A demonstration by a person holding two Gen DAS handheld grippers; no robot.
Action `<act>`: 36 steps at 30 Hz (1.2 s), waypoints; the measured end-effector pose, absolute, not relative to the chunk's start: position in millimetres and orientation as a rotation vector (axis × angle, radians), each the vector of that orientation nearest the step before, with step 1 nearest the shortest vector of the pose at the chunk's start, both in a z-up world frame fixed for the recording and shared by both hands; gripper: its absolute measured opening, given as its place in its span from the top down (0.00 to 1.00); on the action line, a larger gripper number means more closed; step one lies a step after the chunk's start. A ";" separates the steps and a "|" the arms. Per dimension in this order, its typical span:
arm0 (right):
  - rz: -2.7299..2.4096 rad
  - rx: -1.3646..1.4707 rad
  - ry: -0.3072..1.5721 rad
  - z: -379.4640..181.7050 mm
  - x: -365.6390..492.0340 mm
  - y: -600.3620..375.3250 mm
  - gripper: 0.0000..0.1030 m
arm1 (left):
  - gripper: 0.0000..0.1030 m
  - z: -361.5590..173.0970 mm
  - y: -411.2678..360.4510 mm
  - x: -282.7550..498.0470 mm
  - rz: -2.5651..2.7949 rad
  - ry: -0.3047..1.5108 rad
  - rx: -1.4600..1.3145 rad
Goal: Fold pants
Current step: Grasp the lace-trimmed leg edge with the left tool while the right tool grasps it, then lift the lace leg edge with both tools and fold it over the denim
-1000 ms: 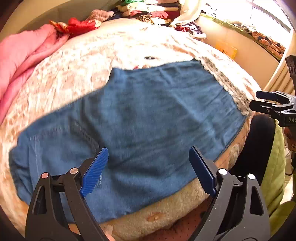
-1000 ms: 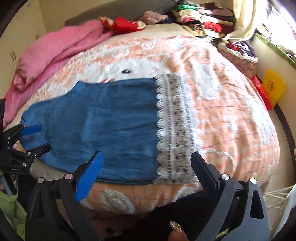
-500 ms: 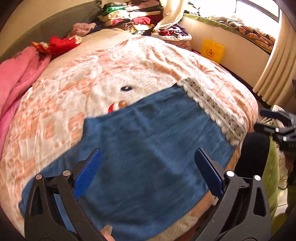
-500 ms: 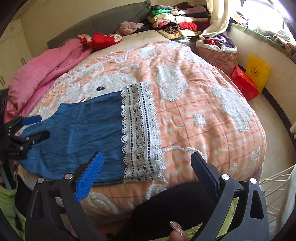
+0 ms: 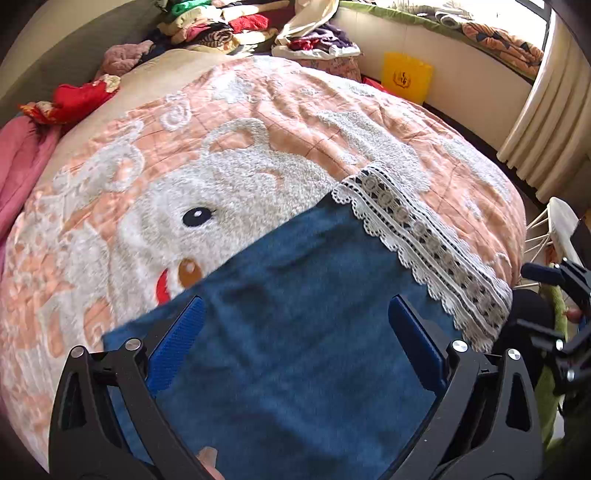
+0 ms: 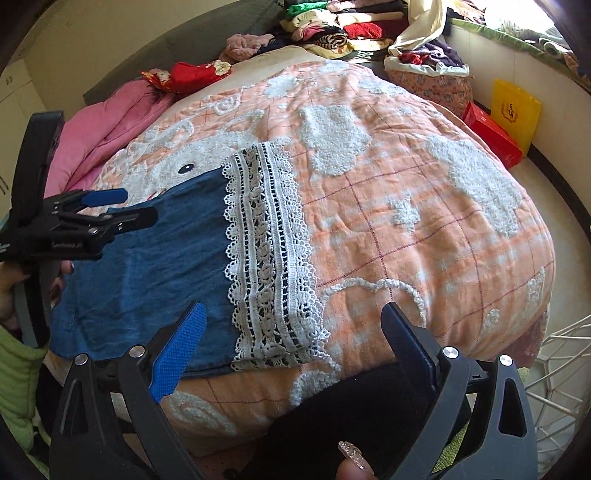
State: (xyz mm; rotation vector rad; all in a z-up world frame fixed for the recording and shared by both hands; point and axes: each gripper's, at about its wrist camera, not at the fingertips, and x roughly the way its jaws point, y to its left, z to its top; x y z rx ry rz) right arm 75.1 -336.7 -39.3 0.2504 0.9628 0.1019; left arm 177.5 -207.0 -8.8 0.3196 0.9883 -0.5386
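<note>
Presently both the left gripper (image 5: pixel 295 347) and right gripper (image 6: pixel 291 350) stand wide open and empty, so a shallow pinch risks dragging the blue denim lace-hemmed pants (image 6: pixel 147 266) askew.

My pants (image 6: pixel 147 266) lie flat on the bed (image 6: pixel 406 221) at its near edge, toward its left corner, lace hem (image 6: pixel 269 258) rightward. Stacked clothes (image 6: pixel 332 26) sit at the far edge, a quilt (image 6: pixel 99 136) along the left.

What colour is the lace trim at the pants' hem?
White lace trim with dark gaps, on blue denim pants; clearest in the right wrist view.
</note>
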 end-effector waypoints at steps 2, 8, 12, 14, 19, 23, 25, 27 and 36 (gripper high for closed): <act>0.108 0.258 0.972 -44.0 79.4 -333.0 0.08 | 0.09 -11.4 -213.1 184.6 -0.543 0.985 0.329; 0.119 0.266 0.978 -55.7 93.9 -325.6 0.08 | 0.09 -26.3 -238.6 208.6 -0.556 0.970 0.376; 0.168 0.308 0.994 -62.1 98.4 -324.4 0.16 | 0.09 -45.1 -252.2 225.9 -0.578 0.992 0.388; 0.187 0.320 0.986 -61.3 96.7 -324.0 0.37 | 0.14 -50.9 -255.4 230.4 -0.613 1.025 0.349; 0.225 0.384 0.955 -57.8 101.0 -329.2 0.41 | 0.43 -47.7 -263.9 223.6 -0.686 1.019 0.330; 0.244 0.396 0.959 -62.8 112.1 -324.3 0.45 | 0.68 -45.0 -268.3 219.4 -0.730 1.005 0.340; 0.242 0.395 0.963 -65.3 115.2 -323.1 0.55 | 0.76 -48.0 -270.7 219.9 -0.744 1.003 0.345; 0.235 0.407 0.956 -64.6 114.3 -326.7 0.66 | 0.86 -50.2 -273.0 217.3 -0.743 0.995 0.362; 0.330 0.421 0.853 -26.3 98.6 -321.2 0.81 | 0.94 -31.9 -252.0 213.5 -0.781 0.950 0.253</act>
